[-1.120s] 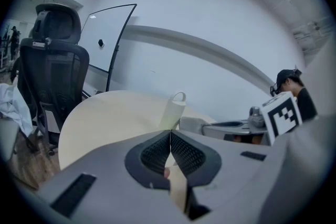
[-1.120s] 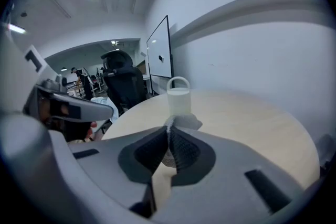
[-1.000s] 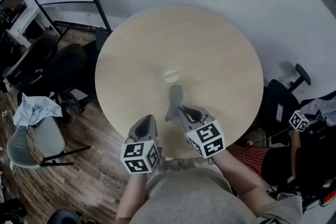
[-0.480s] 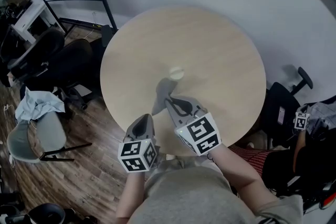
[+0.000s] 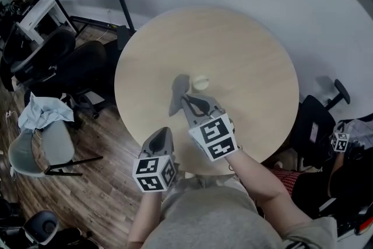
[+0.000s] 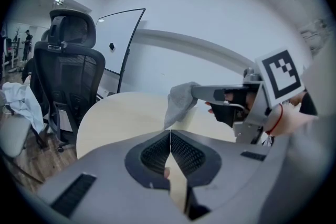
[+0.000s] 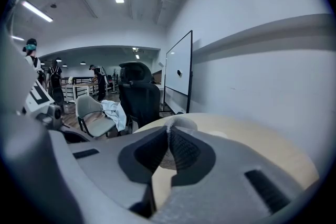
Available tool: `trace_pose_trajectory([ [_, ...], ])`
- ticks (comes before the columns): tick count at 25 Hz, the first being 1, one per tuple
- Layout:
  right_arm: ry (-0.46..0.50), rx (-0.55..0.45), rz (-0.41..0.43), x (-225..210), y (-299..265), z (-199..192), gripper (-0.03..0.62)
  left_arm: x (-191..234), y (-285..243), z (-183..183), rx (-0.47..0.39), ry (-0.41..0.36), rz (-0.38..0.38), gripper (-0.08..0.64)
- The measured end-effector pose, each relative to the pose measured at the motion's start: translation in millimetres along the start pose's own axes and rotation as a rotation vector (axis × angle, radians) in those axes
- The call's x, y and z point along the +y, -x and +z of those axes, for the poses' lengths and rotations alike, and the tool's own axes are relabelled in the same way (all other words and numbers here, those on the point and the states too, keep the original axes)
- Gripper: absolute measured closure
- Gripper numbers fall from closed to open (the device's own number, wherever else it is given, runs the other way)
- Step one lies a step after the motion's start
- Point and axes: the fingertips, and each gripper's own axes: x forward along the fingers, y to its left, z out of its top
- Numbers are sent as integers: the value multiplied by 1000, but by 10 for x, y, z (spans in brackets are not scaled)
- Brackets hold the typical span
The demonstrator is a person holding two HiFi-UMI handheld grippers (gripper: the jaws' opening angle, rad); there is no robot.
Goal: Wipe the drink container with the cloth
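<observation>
Fingers (image 7: 185,150) of right gripper (image 5: 186,101) clamped on grey cloth (image 5: 177,94), hanging above round worktop (image 5: 245,49), just beside small pale drink container (image 5: 200,83). Fingers (image 6: 157,153) of left gripper (image 5: 164,133) pressed together, empty, at worktop's near edge.

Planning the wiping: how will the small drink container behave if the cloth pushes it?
The drink container looks small and stands unheld on the table, so it probably slides or tips. The cloth hangs limp from the right gripper, so its push seems soft.
</observation>
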Motion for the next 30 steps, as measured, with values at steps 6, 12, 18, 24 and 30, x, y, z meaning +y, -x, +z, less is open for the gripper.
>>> trace_pose_trajectory([
  [6,-29,60,-54,-165,-149,-224,584,21,-61,-16,9,3,2,557],
  [12,-53,110,-70,-266,-268,-450,584,5,-131,-24,16,9,-1,557],
  [18,-76,170,-92,-352,-369,-702,584,28,-171,-43,21,18,3,557],
  [24,-115,221,-88,-380,-444,-948,584,18,-216,-70,30,25,9,557],
  [30,-127,277,-83,-397,-508,-1201,584,10,-280,-86,36,29,14,557],
])
